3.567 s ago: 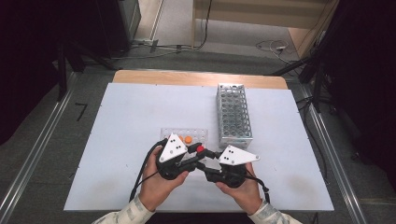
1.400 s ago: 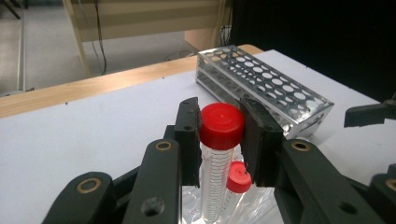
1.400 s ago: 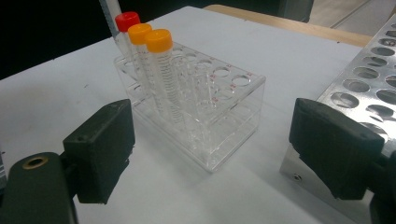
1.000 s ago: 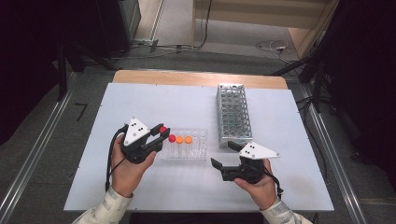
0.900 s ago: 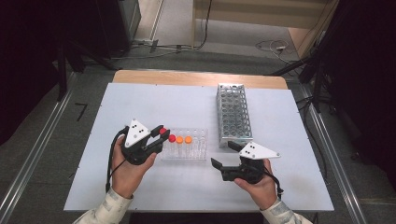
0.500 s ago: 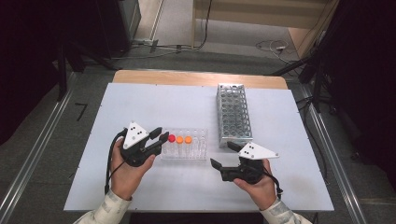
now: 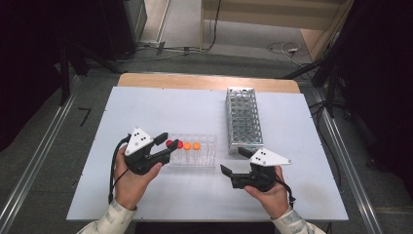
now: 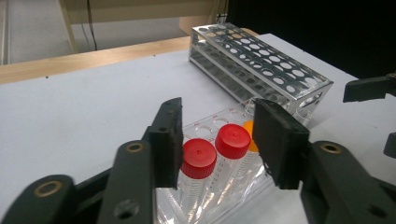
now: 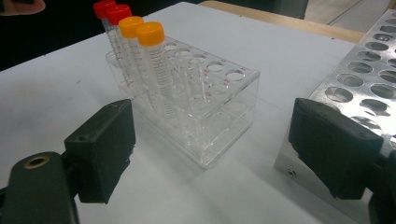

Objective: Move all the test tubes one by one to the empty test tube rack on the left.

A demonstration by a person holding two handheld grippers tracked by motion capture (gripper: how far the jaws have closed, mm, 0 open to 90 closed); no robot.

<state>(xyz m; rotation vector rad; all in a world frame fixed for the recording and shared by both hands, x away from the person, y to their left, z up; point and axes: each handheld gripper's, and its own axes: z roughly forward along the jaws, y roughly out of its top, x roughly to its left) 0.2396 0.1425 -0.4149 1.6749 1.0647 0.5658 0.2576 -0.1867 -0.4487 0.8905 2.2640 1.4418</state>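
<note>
Left gripper (image 8: 217,140) just opening, jaws astride red-capped tubes (image 8: 198,157) in clear rack (image 7: 195,152); right gripper (image 9: 212,154) open, empty.

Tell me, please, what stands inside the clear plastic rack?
Inside the clear plastic rack stand four capped tubes: two red-capped tubes and two orange-capped tubes, at one end. The other holes look empty. The tube bottoms blur together behind the rack wall.
</note>
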